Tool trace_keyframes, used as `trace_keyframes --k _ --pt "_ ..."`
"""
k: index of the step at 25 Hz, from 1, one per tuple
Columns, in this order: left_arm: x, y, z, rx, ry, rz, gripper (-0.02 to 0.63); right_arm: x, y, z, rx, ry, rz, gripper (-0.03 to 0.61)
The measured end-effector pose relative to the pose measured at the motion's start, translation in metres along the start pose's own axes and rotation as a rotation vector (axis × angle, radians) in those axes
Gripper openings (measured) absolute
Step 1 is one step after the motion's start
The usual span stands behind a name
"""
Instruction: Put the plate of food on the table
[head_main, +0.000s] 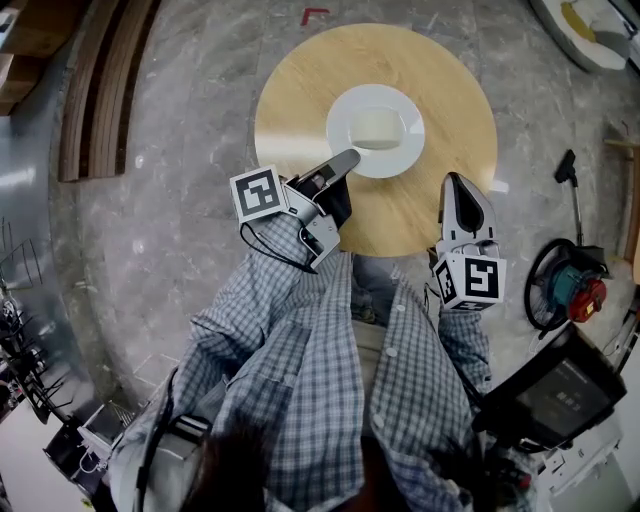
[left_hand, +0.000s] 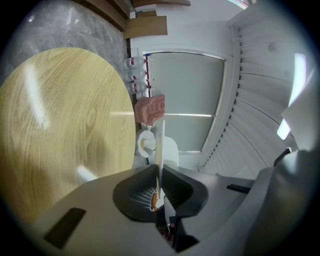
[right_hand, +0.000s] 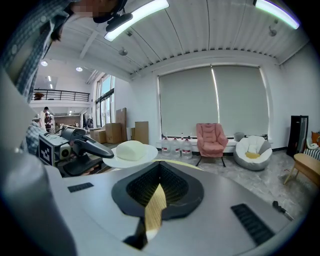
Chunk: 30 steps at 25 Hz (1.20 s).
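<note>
Clamping plate (left_hand: 159, 142) rim, left gripper (head_main: 346, 158), food (head_main: 375, 127) seen overhead

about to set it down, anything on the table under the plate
Nothing visible: the table looks bare below the plate, which the left gripper holds by its rim; the right gripper hangs at the near edge.

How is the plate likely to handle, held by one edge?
The plate looks rigid and glazed, so it is probably slippery and breakable. Pinched at one edge by the left gripper, it may tip. The food mound could slide.
</note>
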<state>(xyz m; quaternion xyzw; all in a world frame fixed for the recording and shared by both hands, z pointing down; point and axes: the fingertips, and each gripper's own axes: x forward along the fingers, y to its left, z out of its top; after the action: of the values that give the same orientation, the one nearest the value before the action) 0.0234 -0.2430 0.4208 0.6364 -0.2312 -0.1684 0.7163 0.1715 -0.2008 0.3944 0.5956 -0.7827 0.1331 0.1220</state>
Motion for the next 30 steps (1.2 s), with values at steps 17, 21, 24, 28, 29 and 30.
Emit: trace_keyframes --k 17,21,24,28,29,30 --pt "0.009 0.021 -0.001 -0.008 -0.011 0.017 0.026 0.007 -0.004 -0.014 -0.008 0.064 0.047 0.006" --pt "0.036 0.035 -0.005 0.005 -0.002 0.021 0.026 0.011 -0.026 -0.029 -0.003 0.079 0.053 0.006" --pt "0.049 0.043 -0.007 0.010 0.000 0.021 0.026 0.013 -0.038 -0.035 0.000 0.089 0.056 0.006" --pt "0.055 0.047 -0.007 0.025 0.002 0.019 0.026 0.016 -0.043 -0.033 0.003 0.089 0.062 0.006" --pt "0.054 0.049 -0.007 0.029 0.002 0.023 0.026 0.017 -0.042 -0.033 0.002 0.089 0.065 0.006" --pt "0.052 0.052 -0.006 0.033 0.003 0.031 0.026 0.018 -0.040 -0.032 0.001 0.089 0.069 0.006"
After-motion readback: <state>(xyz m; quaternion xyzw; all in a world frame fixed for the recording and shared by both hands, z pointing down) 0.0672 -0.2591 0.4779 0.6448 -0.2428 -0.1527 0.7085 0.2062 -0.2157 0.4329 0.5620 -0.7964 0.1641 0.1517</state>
